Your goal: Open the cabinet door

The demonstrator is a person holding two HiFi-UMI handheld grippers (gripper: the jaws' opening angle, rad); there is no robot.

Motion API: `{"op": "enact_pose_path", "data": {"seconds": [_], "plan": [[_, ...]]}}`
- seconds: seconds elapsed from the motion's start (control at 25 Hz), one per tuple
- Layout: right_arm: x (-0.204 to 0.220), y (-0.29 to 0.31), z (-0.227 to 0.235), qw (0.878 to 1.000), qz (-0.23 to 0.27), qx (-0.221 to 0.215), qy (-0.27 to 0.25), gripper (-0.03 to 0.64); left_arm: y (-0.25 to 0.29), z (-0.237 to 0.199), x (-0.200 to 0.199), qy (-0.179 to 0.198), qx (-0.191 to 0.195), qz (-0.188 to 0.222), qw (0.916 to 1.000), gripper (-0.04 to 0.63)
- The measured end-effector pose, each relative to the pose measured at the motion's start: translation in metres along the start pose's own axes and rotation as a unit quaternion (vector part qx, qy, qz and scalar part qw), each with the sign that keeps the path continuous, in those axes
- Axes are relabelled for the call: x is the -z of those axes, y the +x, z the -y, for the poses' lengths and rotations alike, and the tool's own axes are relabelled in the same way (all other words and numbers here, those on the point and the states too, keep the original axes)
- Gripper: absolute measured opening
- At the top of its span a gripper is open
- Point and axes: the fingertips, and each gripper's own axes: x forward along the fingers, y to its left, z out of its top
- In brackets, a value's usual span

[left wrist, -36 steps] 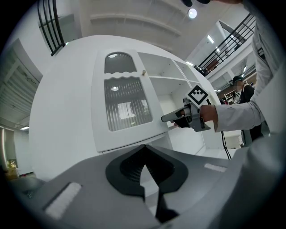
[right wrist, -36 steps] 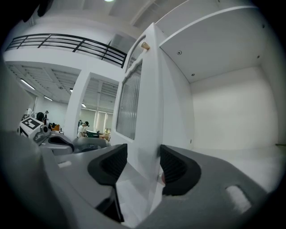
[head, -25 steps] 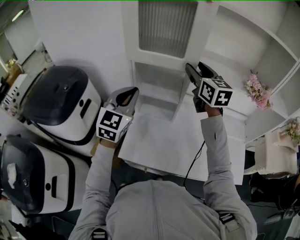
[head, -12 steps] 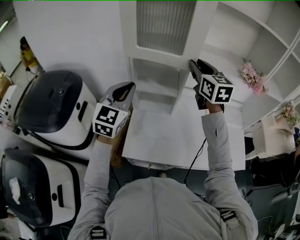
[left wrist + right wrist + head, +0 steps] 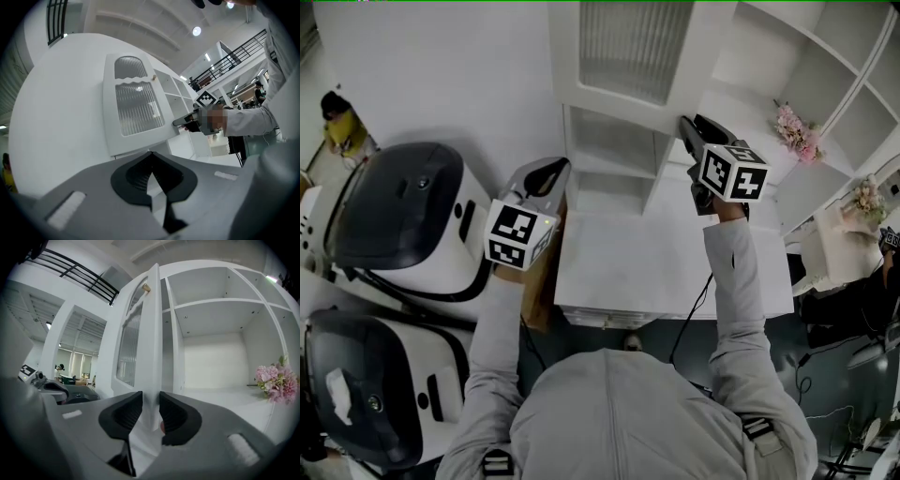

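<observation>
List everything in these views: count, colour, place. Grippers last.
cabinet door: 1, white with ribbed glass, top centre, ajar
door knob: 1, tan, near the door's top edge
shelf unit: 1, white, open compartments right of the door
flower bunches: 2, pink, on the right-hand shelves
countertop: 1, white, below the cabinet
appliances: 2, white with black lids, far left
cable: 1, black, hanging under the right arm
bystander: 1, yellow top, far left background
sleeves: 2, grey
left gripper: 1, grey, left of the counter, jaws together, empty
right gripper: 1, grey, clamped on the cabinet door's free edge
</observation>
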Motion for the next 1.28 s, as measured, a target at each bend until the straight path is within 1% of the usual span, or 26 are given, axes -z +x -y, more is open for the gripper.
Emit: {"op": "enact_pose_path", "data": {"seconds": [0.16, 0.4, 0.56, 0.8, 0.96, 1.08, 1.28], "plan": [[0.000, -0.014, -0.013, 1.000, 0.004, 0.022, 0.006, 0.104, -0.015, 0.000, -0.001, -0.002, 0.014, 0.007, 0.9999, 0.017], [0.001, -0.036, -0.041, 0.999, 0.007, 0.035, 0.009, 0.105, -0.034, 0.002, -0.004, -0.005, 0.028, 0.019, 0.9994, 0.017], [0.000, -0.049, -0.062, 0.999, 0.013, 0.030, 0.010, 0.105, -0.045, 0.004, -0.005, 0.000, 0.038, 0.023, 0.9990, 0.017], [0.001, -0.065, -0.093, 0.999, 0.016, 0.030, 0.011, 0.106, -0.069, 0.000, -0.009, -0.001, 0.035, 0.038, 0.9986, 0.017], [0.000, -0.071, -0.113, 1.000, 0.014, 0.020, 0.007, 0.104, -0.080, -0.002, -0.005, -0.006, 0.033, 0.036, 0.9988, 0.017], [0.000, -0.076, -0.128, 1.000, 0.017, 0.015, 0.003, 0.086, -0.086, -0.002, 0.000, -0.011, 0.032, 0.033, 0.9989, 0.017], [0.000, -0.080, -0.146, 1.000, 0.018, 0.007, 0.001, 0.086, -0.097, -0.001, 0.006, -0.015, 0.033, 0.028, 0.9989, 0.017]]}}
